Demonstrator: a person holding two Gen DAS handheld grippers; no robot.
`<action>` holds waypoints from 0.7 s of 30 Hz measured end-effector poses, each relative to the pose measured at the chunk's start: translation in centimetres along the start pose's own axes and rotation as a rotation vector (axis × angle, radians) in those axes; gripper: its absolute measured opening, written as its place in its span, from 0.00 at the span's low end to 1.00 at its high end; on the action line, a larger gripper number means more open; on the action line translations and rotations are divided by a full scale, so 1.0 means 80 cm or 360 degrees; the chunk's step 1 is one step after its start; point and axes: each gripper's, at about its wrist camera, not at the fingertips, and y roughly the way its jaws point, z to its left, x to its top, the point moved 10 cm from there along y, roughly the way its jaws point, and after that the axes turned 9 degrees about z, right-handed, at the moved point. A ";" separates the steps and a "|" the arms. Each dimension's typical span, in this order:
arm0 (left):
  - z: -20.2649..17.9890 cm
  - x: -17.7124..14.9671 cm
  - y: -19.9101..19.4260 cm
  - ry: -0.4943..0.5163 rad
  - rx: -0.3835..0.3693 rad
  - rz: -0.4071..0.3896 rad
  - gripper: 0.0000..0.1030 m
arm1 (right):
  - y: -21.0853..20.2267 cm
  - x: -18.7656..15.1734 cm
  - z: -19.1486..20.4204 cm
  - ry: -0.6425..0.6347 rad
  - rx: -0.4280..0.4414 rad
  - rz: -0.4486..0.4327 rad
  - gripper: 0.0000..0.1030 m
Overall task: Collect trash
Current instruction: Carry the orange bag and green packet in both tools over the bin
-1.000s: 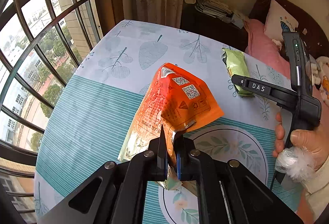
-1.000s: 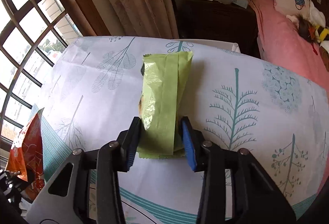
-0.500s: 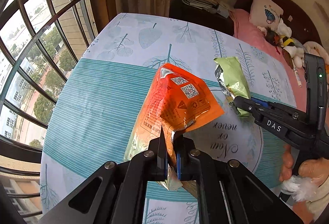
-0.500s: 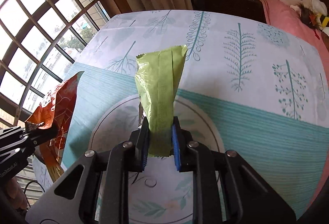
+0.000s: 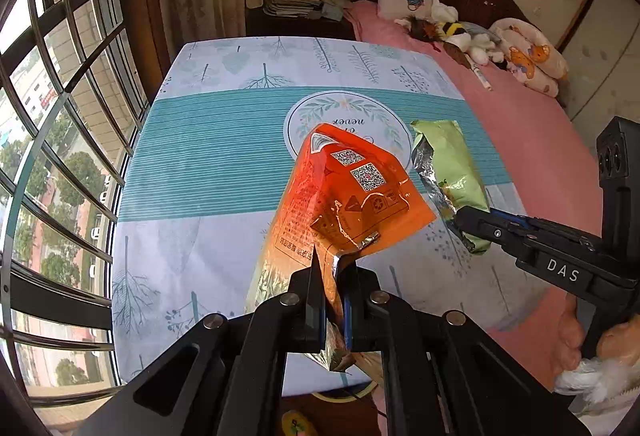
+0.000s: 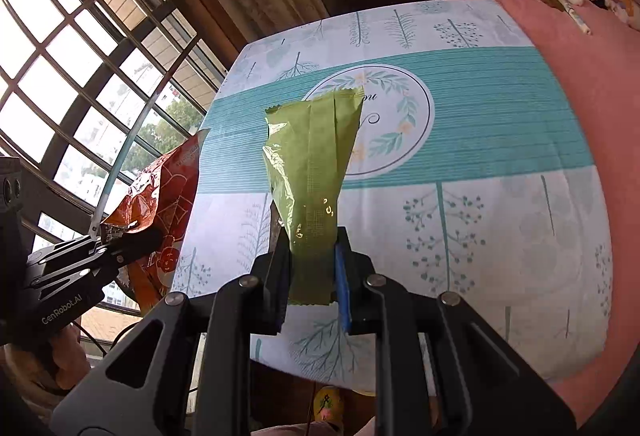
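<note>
An orange snack bag (image 5: pixel 340 204) with QR codes hangs in the air above the table, pinched at its lower edge by my shut left gripper (image 5: pixel 330 276). In the right wrist view the same orange bag (image 6: pixel 168 196) shows at the left, with the left gripper (image 6: pixel 120 236) clamped on it. A green wrapper (image 6: pixel 312 164) stands upright, held at its bottom by my shut right gripper (image 6: pixel 312 268). From the left wrist camera, the green wrapper (image 5: pixel 452 172) with its silver inside appears at the right, the right gripper (image 5: pixel 466 218) closed on it.
Below both bags lies a table with a teal and white leaf-print cloth (image 5: pixel 208 148). A barred window (image 5: pixel 52 116) runs along the left. A pink bed (image 5: pixel 520 108) with soft toys borders the right. A person's hand (image 5: pixel 572 332) holds the right gripper's handle.
Both grippers have pulled back and up from the table with their bags. The whole tablecloth and its near edge now show. A second ago the right gripper was open around the green wrapper lying flat.
</note>
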 end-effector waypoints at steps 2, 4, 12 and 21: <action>-0.002 -0.031 -0.022 0.0067 -0.0022 -0.0012 0.05 | -0.025 -0.042 0.008 0.0047 -0.0042 -0.0035 0.16; 0.000 -0.064 -0.040 0.0116 -0.0036 -0.0012 0.05 | -0.046 -0.082 0.015 0.0087 -0.0076 -0.0052 0.16; 0.002 -0.179 -0.056 0.0217 -0.0111 0.0104 0.05 | -0.075 -0.221 0.033 0.0168 -0.0189 0.0048 0.16; -0.031 -0.279 0.026 0.0261 -0.0151 0.0351 0.05 | -0.018 -0.330 -0.021 0.0339 -0.0228 0.0266 0.16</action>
